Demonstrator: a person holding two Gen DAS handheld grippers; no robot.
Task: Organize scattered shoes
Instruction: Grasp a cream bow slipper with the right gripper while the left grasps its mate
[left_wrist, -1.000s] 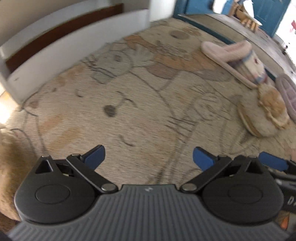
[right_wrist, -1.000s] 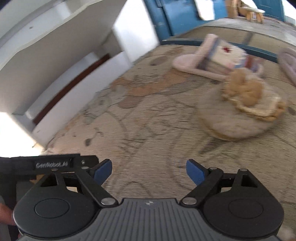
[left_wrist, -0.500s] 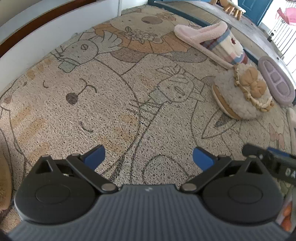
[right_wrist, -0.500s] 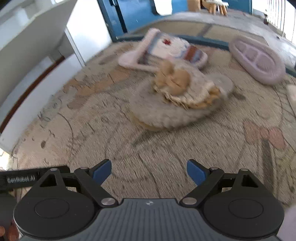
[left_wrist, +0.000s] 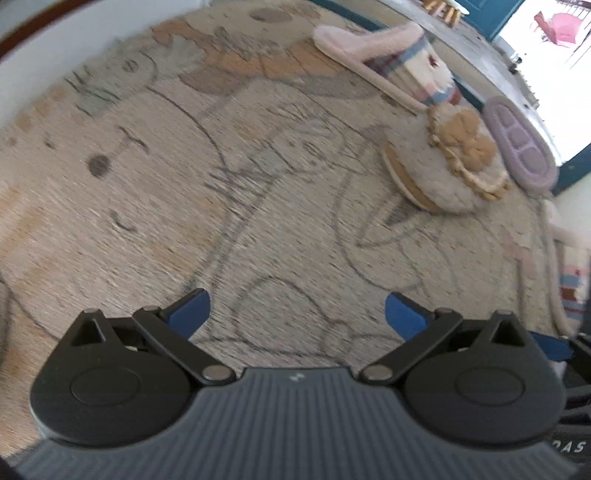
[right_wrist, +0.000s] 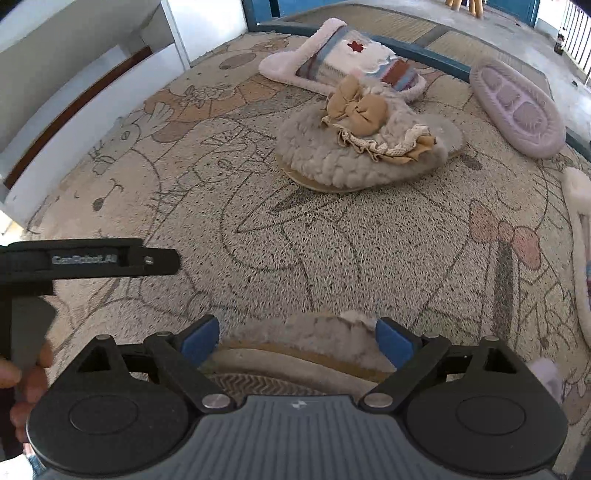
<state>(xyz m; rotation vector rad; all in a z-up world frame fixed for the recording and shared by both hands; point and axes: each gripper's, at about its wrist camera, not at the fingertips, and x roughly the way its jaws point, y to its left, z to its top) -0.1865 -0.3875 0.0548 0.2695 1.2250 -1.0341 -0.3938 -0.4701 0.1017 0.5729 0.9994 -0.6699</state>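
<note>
On the cartoon-printed rug (right_wrist: 295, 251) the shoes lie scattered. From the right wrist view, a fluffy grey slipper with a tan bow (right_wrist: 365, 147) sits in the middle of the rug, touching the striped pink-trimmed slipper (right_wrist: 343, 59) behind it. An upturned lilac slipper (right_wrist: 517, 107) lies to their right at the rug's edge, and a second pink-trimmed slipper (right_wrist: 580, 236) shows at the far right border.

The right claw (right_wrist: 297, 341) points steeply down, its blue pads wide apart and opening a little further. Between them lies another fluffy grey slipper (right_wrist: 306, 350), sole edge and tread towards the camera; the pads stand just beside its sides, and whether they touch it I cannot tell. A second ago only bare rug showed between these pads and the bow slipper lay far off to the right; half a second ago that slipper sat closer and blurred. It is now sharp and farther up the picture, and the near slipper has come into view under the claw.

The left claw (left_wrist: 297, 314) is wide open over bare rug and holds nothing, as in both earlier frames. Its view is blurred again, after a sharp picture half a second ago. The bow slipper (left_wrist: 443, 166) lies up and to its right, the striped slipper (left_wrist: 391, 62) beyond it. In the right wrist view the left tool's black body (right_wrist: 88, 258) and the person's hand (right_wrist: 26, 373) show at the left edge.
</note>
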